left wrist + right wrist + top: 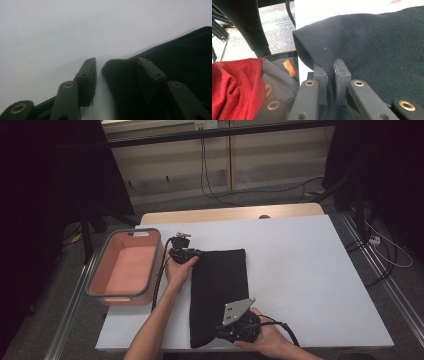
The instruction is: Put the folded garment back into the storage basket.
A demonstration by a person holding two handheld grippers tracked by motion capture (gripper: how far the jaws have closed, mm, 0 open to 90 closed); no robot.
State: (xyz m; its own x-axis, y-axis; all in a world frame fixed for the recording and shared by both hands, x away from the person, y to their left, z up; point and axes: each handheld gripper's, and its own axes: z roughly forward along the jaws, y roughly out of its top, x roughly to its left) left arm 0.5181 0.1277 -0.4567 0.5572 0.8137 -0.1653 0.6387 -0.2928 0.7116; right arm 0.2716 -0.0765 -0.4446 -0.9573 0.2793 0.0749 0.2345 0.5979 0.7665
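A black cloth (219, 295) lies folded into a long strip near the middle of the white tabletop (310, 280), running from twelve to six o'clock. The left tongs (192, 254) sit at the cloth's far left corner, at about eleven o'clock from its middle, with the person's left hand (178, 270) behind them. The right tongs (222, 332) meet the cloth's near edge at six o'clock, topped by a grey plate. A pink bin (125, 267) with a grey rim stands at nine o'clock, just beside the left forearm.
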